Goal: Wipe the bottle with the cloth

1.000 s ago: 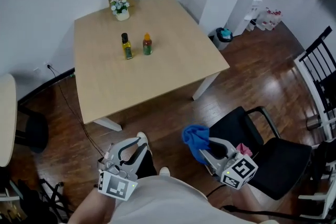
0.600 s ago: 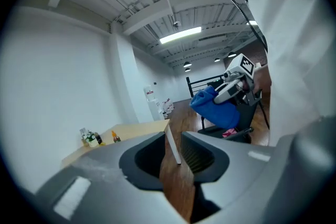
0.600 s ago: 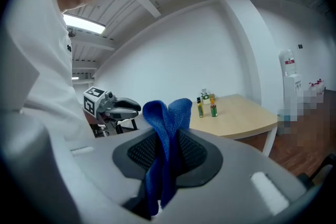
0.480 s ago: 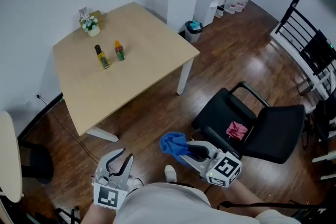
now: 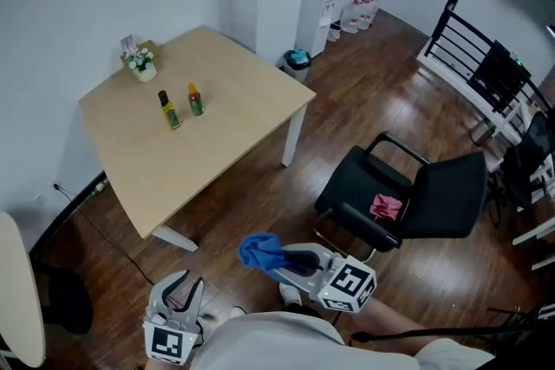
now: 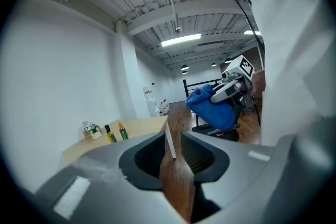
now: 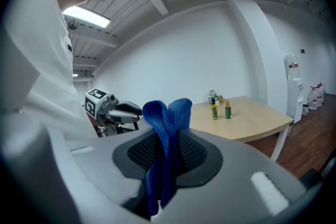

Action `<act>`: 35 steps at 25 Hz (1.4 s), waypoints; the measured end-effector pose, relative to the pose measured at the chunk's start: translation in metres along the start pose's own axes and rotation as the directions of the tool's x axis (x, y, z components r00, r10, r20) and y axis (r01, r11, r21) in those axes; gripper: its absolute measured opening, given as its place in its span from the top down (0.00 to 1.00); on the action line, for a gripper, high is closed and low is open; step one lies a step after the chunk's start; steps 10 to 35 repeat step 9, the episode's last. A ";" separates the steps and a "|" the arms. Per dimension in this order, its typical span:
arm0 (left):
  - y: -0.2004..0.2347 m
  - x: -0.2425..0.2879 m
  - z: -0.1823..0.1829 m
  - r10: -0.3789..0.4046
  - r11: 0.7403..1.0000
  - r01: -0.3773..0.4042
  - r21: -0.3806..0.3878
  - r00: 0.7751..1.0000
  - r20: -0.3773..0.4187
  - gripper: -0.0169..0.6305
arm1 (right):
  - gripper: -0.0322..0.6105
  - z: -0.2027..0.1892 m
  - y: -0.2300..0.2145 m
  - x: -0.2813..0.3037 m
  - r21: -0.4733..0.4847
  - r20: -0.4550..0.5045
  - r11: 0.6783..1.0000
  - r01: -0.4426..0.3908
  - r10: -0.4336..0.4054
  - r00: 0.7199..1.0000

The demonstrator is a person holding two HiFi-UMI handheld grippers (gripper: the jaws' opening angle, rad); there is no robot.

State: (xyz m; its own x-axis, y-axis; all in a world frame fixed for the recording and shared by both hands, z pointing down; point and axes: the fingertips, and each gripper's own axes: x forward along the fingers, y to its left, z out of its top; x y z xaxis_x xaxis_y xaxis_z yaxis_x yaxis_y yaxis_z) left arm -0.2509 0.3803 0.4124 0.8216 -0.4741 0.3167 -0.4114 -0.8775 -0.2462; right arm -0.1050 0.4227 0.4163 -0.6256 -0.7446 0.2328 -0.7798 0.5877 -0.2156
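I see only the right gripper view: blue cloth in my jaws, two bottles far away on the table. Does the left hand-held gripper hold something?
Observer: No. The left gripper view shows the left hand-held gripper empty; its jaws, nearly together, are starting to open.
Operator: Is there any other cloth?
Observer: Yes. In the head view a pink cloth lies on the black chair seat.
Operator: Am I at the table?
Observer: No. In the head view the right hand-held gripper holds the blue cloth over the floor, apart from the table.
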 end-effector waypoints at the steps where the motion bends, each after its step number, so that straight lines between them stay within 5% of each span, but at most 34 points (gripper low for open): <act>1: 0.002 -0.009 0.000 -0.001 1.000 0.001 -0.001 1.000 0.011 0.81 | 0.80 0.001 0.008 0.005 0.002 0.003 1.000 0.004 -0.004 1.000; 9: 0.018 -0.064 -0.030 0.001 0.999 -0.001 -0.036 1.000 0.003 0.81 | 0.80 0.004 0.075 0.053 0.000 0.023 0.999 -0.048 0.048 0.999; 35: 0.018 -0.064 -0.030 0.001 0.999 -0.001 -0.036 1.000 0.003 0.81 | 0.80 0.004 0.075 0.053 0.000 0.023 0.999 -0.048 0.048 0.999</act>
